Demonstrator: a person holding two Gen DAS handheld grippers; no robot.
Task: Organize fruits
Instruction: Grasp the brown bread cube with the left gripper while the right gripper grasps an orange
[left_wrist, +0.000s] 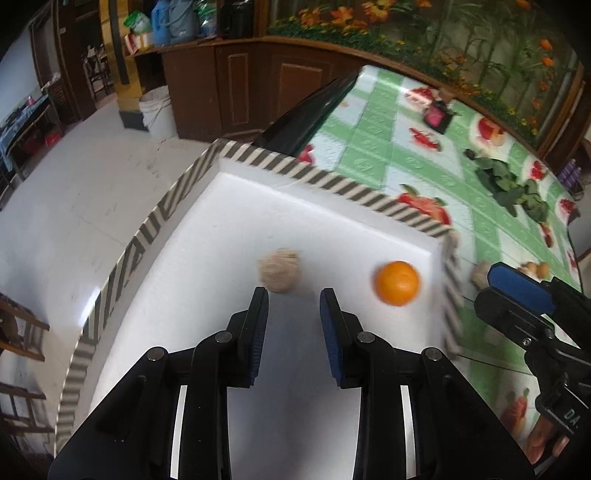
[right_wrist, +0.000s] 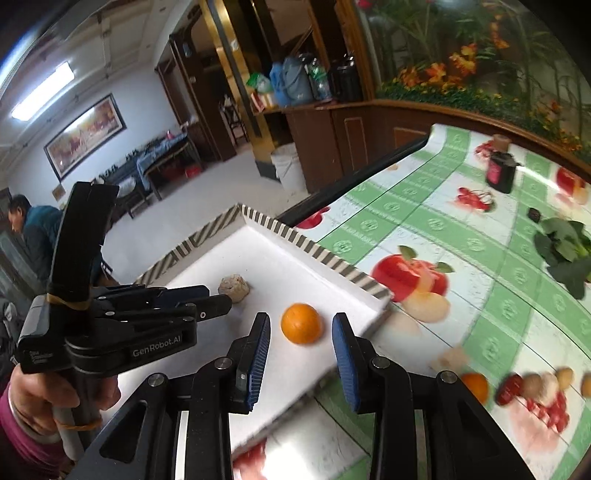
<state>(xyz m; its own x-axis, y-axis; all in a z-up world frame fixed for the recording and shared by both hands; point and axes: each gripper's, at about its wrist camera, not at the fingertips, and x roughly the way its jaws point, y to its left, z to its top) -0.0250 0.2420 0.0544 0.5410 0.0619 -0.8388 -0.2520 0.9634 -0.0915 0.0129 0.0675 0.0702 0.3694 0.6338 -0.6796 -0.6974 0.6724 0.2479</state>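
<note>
While both hand-held grippers are hovering empty, the orange (left_wrist: 397, 283) and a beige lumpy fruit (left_wrist: 279, 270) are sitting apart in the white tray (left_wrist: 236, 206). The left hand-held gripper (left_wrist: 294, 295) and right hand-held gripper (right_wrist: 301, 320) are standing spread.

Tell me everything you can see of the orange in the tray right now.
The round orange fruit has a smooth, glossy, evenly coloured peel and looks whole. It lies loose on the floor of the white tray with the striped rim, near the tray's corner on the tablecloth side, apart from the beige lumpy ball. Neither gripper touches it; the right gripper hangs just short of it, holding nothing.
</note>
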